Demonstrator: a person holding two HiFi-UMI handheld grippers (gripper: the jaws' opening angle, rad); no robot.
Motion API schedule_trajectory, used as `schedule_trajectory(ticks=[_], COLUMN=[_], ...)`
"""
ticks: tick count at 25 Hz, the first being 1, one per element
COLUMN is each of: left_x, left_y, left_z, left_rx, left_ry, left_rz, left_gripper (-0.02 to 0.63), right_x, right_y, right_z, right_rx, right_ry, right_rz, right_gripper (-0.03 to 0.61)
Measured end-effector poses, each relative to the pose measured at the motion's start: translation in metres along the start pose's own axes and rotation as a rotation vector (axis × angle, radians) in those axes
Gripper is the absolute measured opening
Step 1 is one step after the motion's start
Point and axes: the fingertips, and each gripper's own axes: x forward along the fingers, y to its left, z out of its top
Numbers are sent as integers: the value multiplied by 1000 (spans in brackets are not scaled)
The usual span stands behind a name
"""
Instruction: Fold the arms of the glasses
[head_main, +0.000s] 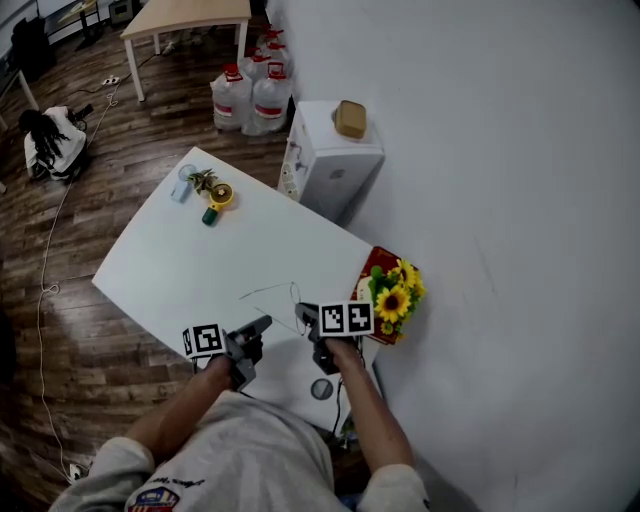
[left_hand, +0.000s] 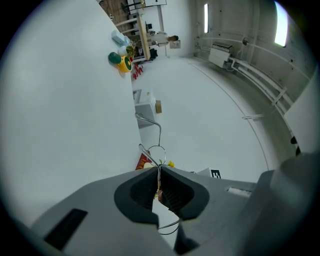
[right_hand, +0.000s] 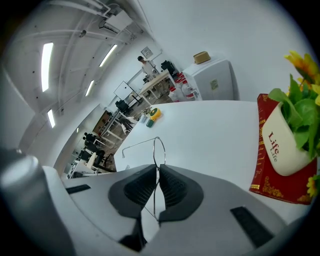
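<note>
Wire-rimmed glasses (head_main: 283, 293) held by both grippers over the near end of the white table (head_main: 190, 265).
The left gripper (left_hand: 158, 171) has its jaws pressed together on the thin frame wire, and the right gripper (right_hand: 157, 168) pinches a lens rim, with one arm of the glasses stretching out sideways from it. Just to the right stands a white mug of sunflowers (head_main: 397, 292) on a red box (right_hand: 280, 192). A yellow-and-green object (head_main: 216, 197) sits at the far corner.
</note>
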Motion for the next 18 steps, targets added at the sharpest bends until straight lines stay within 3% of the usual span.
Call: schedule_trajectory(ticks=[3,6,9,14,18], left_x=[6,11,19,31,39], left_y=[-3,-2,-6,-5,-8], left_z=[-5,-6,-14,-19,-26], left_rx=[-9,70,28,112,88], left_ry=[14,43,54,88,102], left_rz=[-5,-8,-9,-4,-14], left_gripper=[18,18,18,18,18], right_x=[-2,-4,-7,-13,-17], right_y=[5,11,15,20,20], right_z=[-8,-16,-21,-28,-31], right_rx=[-17,-37,-44,-49,-48], right_ry=[15,30,42,64,66], right_rz=[16,28,47,74,83], right_gripper=[25,25,25,25,25])
